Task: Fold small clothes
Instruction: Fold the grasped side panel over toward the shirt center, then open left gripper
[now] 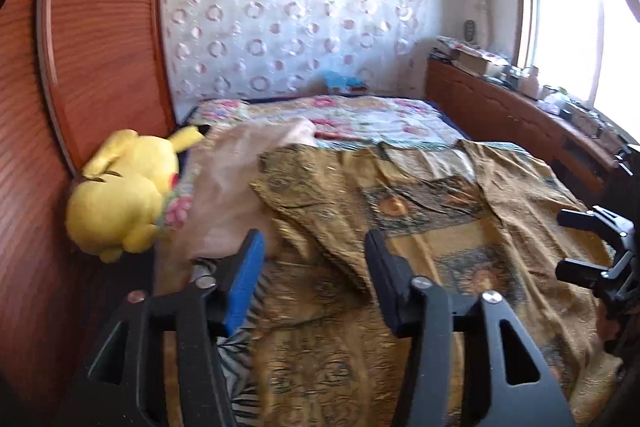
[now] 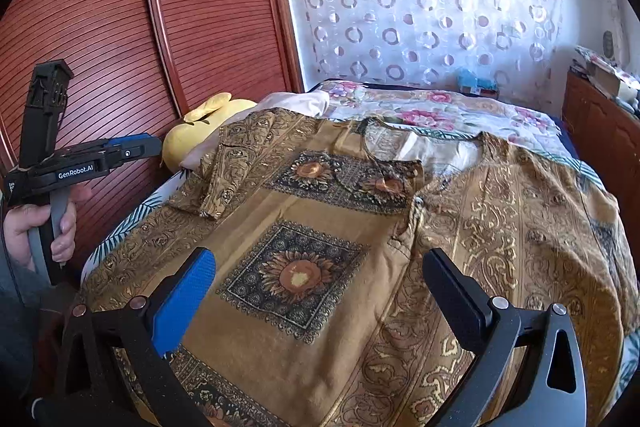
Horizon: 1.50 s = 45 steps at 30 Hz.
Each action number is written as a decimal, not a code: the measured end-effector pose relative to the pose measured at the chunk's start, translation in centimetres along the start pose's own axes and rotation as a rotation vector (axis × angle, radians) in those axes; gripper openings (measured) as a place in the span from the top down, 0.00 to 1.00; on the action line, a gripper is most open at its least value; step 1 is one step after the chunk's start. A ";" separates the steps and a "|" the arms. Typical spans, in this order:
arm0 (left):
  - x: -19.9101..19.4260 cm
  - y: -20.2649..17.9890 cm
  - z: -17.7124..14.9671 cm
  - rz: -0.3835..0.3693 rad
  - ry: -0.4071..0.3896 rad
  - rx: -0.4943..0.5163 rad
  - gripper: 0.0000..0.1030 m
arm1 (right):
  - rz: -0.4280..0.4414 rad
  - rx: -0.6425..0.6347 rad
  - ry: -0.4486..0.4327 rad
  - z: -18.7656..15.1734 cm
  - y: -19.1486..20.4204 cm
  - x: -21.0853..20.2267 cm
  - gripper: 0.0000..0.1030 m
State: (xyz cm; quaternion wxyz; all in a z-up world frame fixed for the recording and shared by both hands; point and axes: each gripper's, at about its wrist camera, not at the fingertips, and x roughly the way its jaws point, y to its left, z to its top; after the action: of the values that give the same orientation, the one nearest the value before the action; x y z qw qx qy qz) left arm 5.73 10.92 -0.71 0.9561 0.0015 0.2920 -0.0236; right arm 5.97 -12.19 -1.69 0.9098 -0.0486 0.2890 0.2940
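A gold-brown patterned top (image 2: 400,227) with sunflower squares lies spread on the bed, neckline toward the far wall. Its left sleeve (image 2: 218,167) lies folded inward over the front. In the left wrist view the same top (image 1: 420,227) fills the middle. My left gripper (image 1: 314,263) stands open just above the top's left edge, nothing between its pads; a hand holds it by the handle at the left of the right wrist view (image 2: 132,147). My right gripper (image 2: 324,279) hovers open over the lower front, empty. It also shows at the right edge (image 1: 588,243).
A yellow plush toy (image 1: 124,187) leans against the red-brown wardrobe door (image 1: 100,47) at the bed's left. A pale pink cloth (image 1: 240,167) lies beside the top. The floral bedspread (image 1: 360,119) runs to the curtained wall. A cluttered wooden cabinet (image 1: 500,107) lines the right.
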 end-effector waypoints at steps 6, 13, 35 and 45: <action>-1.7 1.5 -0.3 0.008 -0.049 -0.044 0.21 | 0.038 -0.106 0.051 2.7 1.1 2.4 0.11; -2.6 2.6 -0.9 0.019 -0.068 -0.086 0.21 | 0.074 -0.198 0.050 6.4 3.7 6.9 0.32; -2.3 4.2 -3.9 0.026 -0.027 -0.109 0.21 | 0.137 -0.235 0.260 9.8 9.0 22.2 0.58; -1.8 3.9 -4.1 0.028 -0.012 -0.105 0.21 | -0.049 -0.210 0.240 10.0 4.8 21.8 0.58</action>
State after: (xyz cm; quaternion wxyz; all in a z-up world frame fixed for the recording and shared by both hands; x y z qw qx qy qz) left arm 2.14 14.99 -3.11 0.9569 -0.0448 0.2870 0.0049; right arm 22.63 5.34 -5.06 0.8655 -0.1853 0.3619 0.2924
